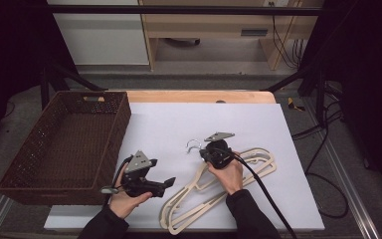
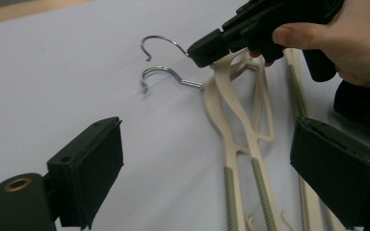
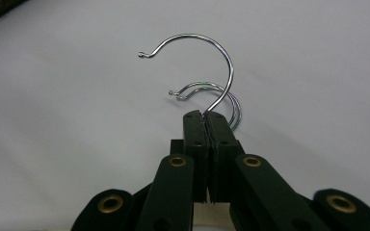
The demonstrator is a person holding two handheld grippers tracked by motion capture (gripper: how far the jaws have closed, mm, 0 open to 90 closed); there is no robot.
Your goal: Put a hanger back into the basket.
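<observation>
Top hanger's metal hook (image 3: 207,62) is clamped between right gripper (image 3: 206,115) jaws; second hanger (image 2: 212,103) lies beneath. Left gripper (image 2: 207,163) is held wide open, empty, hanger arms ahead. Wicker basket (image 1: 59,144) not yet loaded.

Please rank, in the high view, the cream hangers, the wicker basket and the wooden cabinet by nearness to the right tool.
1. The cream hangers: directly under the right tool, which is shut on one metal hook.
2. The wicker basket: off to the left, at the table's edge.
3. The wooden cabinet: farthest, beyond the table on the floor.
</observation>
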